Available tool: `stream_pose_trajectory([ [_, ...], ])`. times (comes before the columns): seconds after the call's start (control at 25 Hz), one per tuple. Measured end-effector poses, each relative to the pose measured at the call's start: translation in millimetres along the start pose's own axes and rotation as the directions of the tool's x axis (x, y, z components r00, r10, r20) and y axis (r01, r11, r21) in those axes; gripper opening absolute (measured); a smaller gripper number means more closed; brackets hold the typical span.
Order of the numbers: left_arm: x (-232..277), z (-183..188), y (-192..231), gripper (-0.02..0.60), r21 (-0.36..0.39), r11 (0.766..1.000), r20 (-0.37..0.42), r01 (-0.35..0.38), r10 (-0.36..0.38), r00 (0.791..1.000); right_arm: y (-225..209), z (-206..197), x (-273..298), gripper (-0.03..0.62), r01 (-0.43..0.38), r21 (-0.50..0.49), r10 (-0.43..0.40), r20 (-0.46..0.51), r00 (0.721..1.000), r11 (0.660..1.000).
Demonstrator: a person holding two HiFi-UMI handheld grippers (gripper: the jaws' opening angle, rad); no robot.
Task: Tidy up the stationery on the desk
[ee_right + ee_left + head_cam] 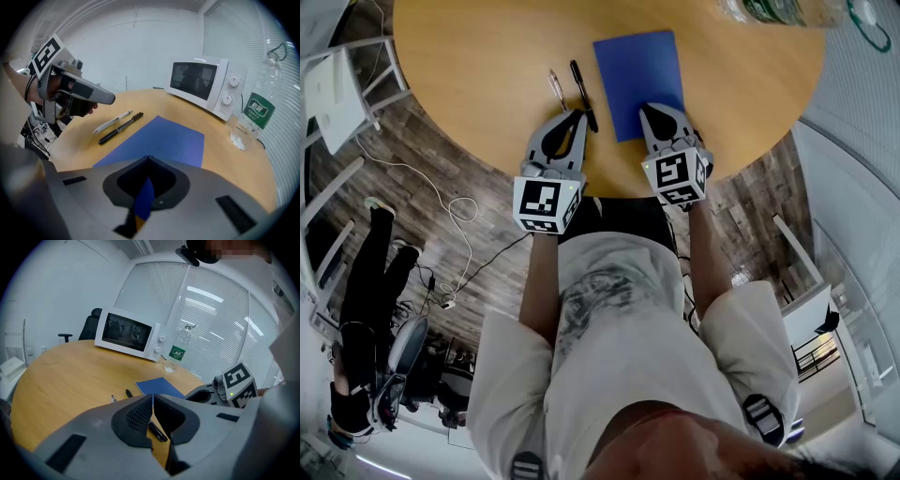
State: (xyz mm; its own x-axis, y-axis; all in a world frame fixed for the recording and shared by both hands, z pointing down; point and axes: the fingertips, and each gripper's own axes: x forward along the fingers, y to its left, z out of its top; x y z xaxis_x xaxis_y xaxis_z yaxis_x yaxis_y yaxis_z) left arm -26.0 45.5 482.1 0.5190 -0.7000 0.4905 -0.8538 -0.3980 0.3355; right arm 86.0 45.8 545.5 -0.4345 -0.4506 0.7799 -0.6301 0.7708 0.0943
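A blue notebook [637, 80] lies flat on the round wooden table [487, 84]. Left of it lie a black pen [583, 94] and a clear pen [555, 87], side by side. My left gripper [579, 114] hovers over the black pen's near end, jaws shut with nothing between the tips; in the left gripper view the pen [157, 431] shows through the hollow behind the tips [152, 397]. My right gripper [649, 110] sits over the notebook's near part. Its jaws [149, 158] are shut, and the blue cover [164, 138] shows beneath them.
A white microwave [131, 336] and a clear water bottle [255, 112] stand at the table's far side. The near table edge runs just under both grippers. A black office chair [91, 319] stands behind the table. Cables [455, 216] lie on the wooden floor.
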Motion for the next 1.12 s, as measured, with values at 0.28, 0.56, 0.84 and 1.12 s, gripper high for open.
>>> stream_pose_trajectory([
  [0.28, -7, 4, 1, 0.02, 0.005, 1.0, 0.011, -0.003, 0.003, 1.0, 6, 26, -13, 0.062, -0.021, 0.062, 0.014, 0.102, 0.995, 0.998],
  [0.56, -15, 9, 6, 0.02, 0.017, 1.0, 0.023, -0.008, 0.007, 1.0, 3, 56, -31, 0.061, -0.021, 0.097, 0.002, 0.188, 0.982, 0.995],
  [0.84, -24, 15, 2, 0.02, 0.019, 1.0, 0.037, -0.006, 0.005, 0.999, 1, 69, -44, 0.061, -0.042, 0.144, 0.006, 0.24, 0.971, 0.989],
  [1.12, -30, 11, 0, 0.02, 0.022, 1.0, 0.035, -0.009, 0.008, 0.999, 6, 68, -48, 0.061, -0.052, 0.162, 0.01, 0.249, 0.969, 0.985],
])
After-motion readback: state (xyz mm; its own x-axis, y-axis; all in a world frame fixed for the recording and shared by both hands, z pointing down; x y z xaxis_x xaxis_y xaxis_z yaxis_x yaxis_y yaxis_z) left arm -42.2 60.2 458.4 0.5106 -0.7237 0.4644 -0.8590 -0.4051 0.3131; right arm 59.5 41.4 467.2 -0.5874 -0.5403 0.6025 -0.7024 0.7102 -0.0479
